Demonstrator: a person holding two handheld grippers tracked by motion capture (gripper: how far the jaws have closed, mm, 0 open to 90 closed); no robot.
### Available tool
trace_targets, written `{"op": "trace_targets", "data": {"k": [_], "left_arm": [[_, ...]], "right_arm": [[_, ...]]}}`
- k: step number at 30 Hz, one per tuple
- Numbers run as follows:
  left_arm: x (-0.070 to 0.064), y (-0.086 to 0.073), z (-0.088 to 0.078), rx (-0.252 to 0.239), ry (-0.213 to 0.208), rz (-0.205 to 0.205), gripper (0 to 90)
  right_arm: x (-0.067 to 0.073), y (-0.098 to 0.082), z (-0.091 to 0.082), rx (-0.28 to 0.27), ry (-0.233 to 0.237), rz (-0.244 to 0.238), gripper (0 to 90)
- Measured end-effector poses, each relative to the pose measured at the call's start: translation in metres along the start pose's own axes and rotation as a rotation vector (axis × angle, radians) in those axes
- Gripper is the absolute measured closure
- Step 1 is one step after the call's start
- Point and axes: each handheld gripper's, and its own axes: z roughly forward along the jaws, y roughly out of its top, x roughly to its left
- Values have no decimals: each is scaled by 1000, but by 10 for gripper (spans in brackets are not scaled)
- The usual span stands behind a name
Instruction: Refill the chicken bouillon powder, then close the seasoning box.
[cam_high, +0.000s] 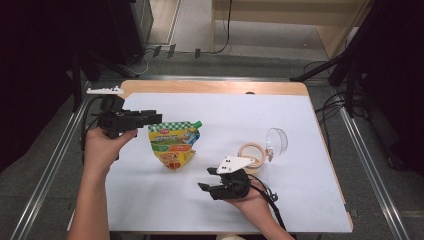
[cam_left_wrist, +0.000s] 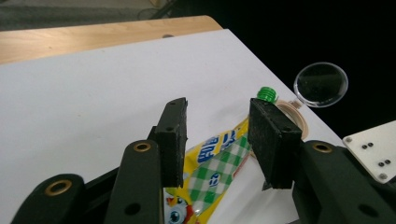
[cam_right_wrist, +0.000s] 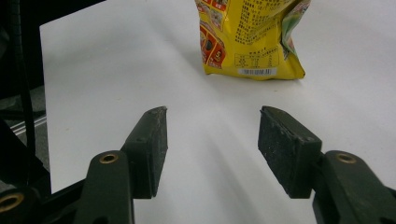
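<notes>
Left claw (cam_high: 150, 118) released, jaws apart, hovering just above the pouch (cam_high: 173, 145) top edge, nothing pinched. Right claw (cam_high: 206, 179) likewise released and empty, at five o'clock from the pouch, aimed toward it. Pouch lying flat mid-tabletop (cam_high: 300, 200), green spout (cam_left_wrist: 266, 93) uncapped-looking end toward one o'clock. Judged: grasp not yet made; lifting left. Glossy yellow crinkled film, green-checked top; tape roll (cam_high: 252, 154) and clear round lens (cam_high: 276, 140) at three o'clock; white matte sheet beneath.
</notes>
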Motion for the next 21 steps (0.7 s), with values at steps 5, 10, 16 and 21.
{"op": "trace_targets", "data": {"k": [5, 10, 16, 21], "left_arm": [[14, -6, -7, -11, 43, -28, 568], [24, -12, -7, -18, 42, -43, 496], [29, -16, -6, -33, 40, -50, 438], [38, -21, -5, -15, 57, -82, 432]], "right_arm": [[0, 3, -3, 10, 5, 8, 439], [1, 9, -7, 17, 16, -2, 439], [-2, 21, -21, 14, 17, 8, 436], [-7, 29, -36, -3, 8, 12, 436]]}}
